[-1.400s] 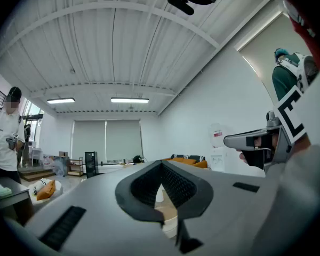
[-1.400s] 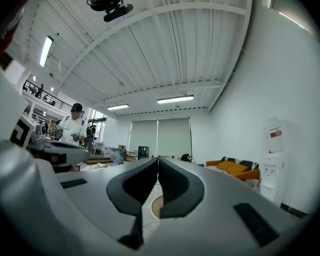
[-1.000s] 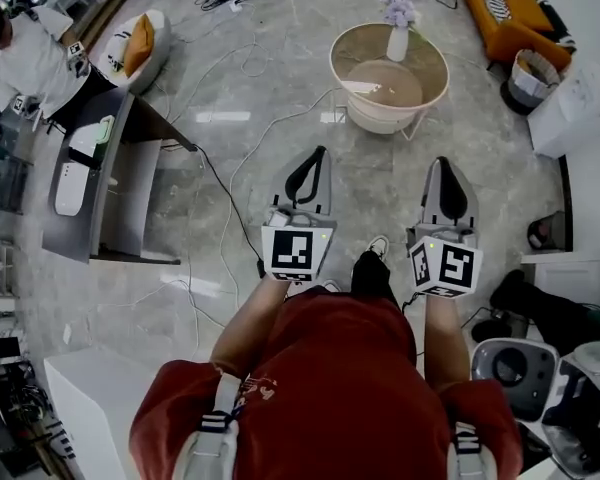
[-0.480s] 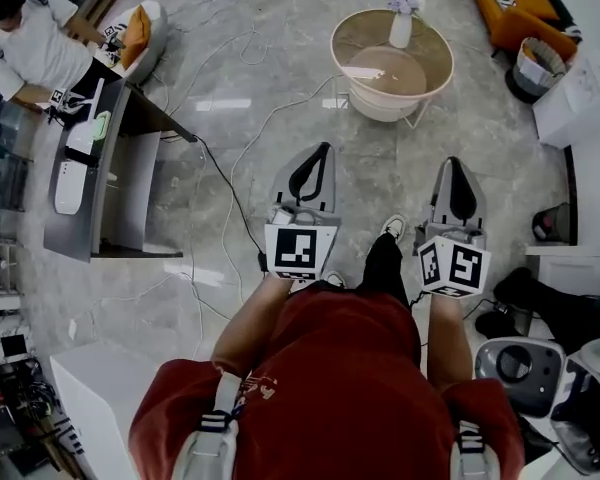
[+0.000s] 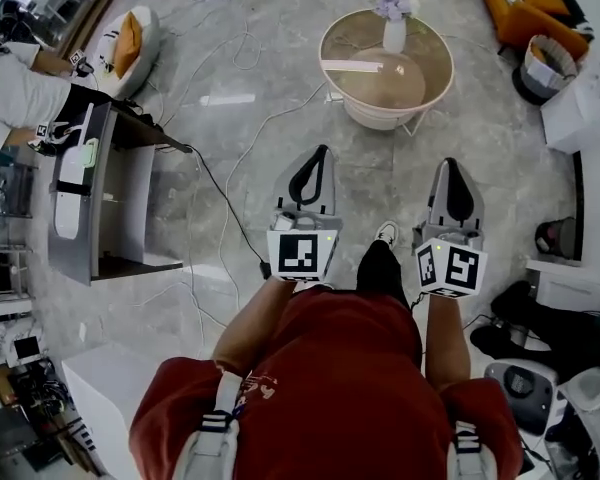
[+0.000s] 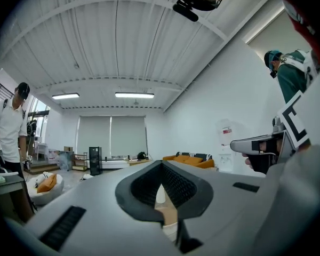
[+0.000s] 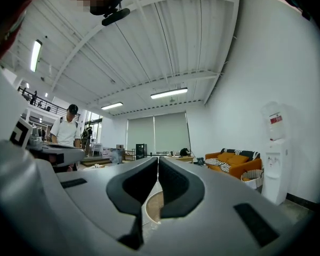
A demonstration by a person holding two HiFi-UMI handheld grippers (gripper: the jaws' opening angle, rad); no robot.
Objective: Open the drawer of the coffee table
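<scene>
Person: red short-sleeved shirt (image 5: 330, 378) with a small pale print near the left strap. Grey-white webbing shoulder straps (image 5: 218, 423) with black bands. Black trouser leg (image 5: 380, 270), white shoe (image 5: 385, 231). Left gripper (image 5: 317, 152) and right gripper (image 5: 454, 164) look alike: light grey wedge-shaped shells, black-rimmed teardrop opening, ribbed black pads inside the jaws, black slot inlays on the shell. Each carries a white marker cube (image 5: 302, 254) with black square patterns at the rear.

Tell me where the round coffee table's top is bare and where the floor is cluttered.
The coffee table is bare on its near half; the vase stands at its far edge. Floor ahead of the right hand-held gripper is free; cables cross it ahead of the left hand-held gripper.
</scene>
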